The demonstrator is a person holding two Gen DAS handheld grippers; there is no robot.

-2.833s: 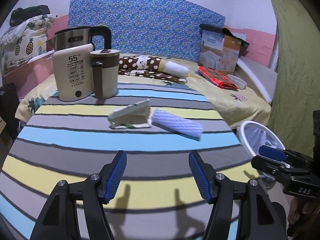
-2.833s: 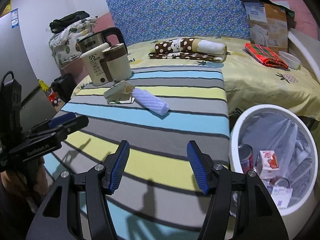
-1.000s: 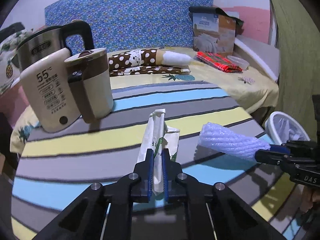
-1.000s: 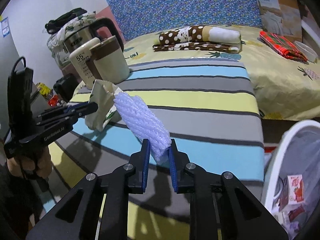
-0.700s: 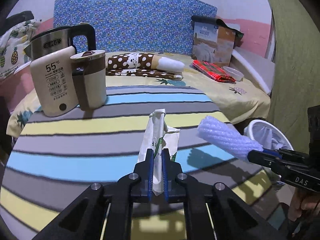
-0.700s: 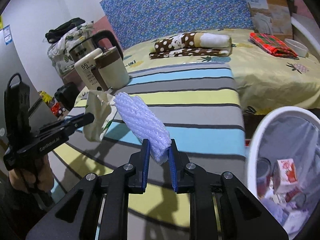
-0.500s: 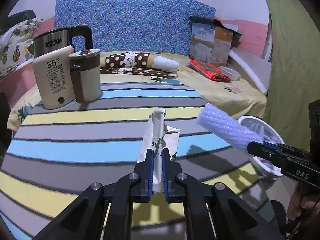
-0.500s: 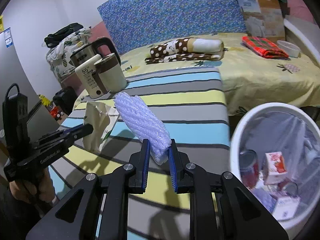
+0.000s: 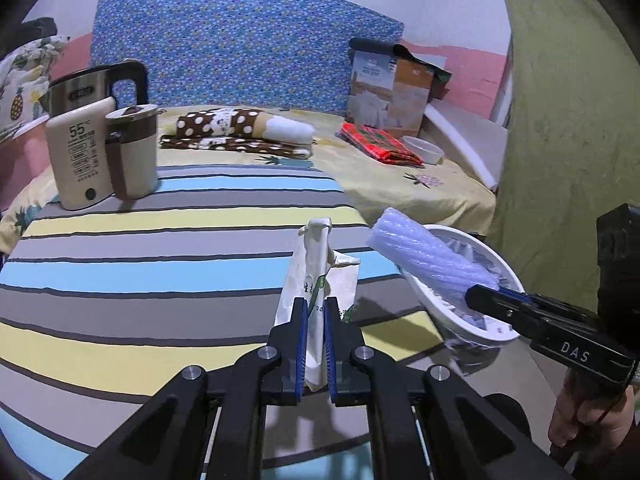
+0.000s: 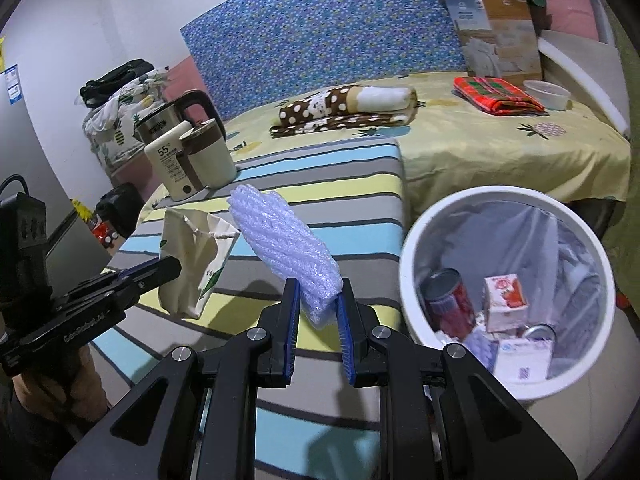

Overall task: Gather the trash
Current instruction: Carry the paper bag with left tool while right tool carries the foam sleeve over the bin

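My left gripper point(image 9: 315, 320) is shut on a crumpled white paper bag point(image 9: 320, 272) and holds it upright above the striped table's right side; the bag also shows in the right wrist view point(image 10: 196, 260). My right gripper point(image 10: 317, 308) is shut on a white foam net sleeve point(image 10: 280, 236), held above the table edge just left of the white trash bin point(image 10: 408, 248). In the left wrist view the sleeve point(image 9: 424, 256) hangs in front of the bin point(image 9: 460, 312). The bin holds a can, cartons and other trash.
A steel kettle point(image 9: 88, 92), a cream bottle warmer point(image 9: 78, 156) and a brown-lidded mug point(image 9: 132, 152) stand at the table's far left. Behind is a bed with a dotted pillow point(image 9: 244, 128), red cloth point(image 9: 380, 144) and a cardboard box point(image 9: 388, 92).
Both grippers closed on their items, lifted them off the table and carried them back and right toward the bin. The bin now looms larger in both views.
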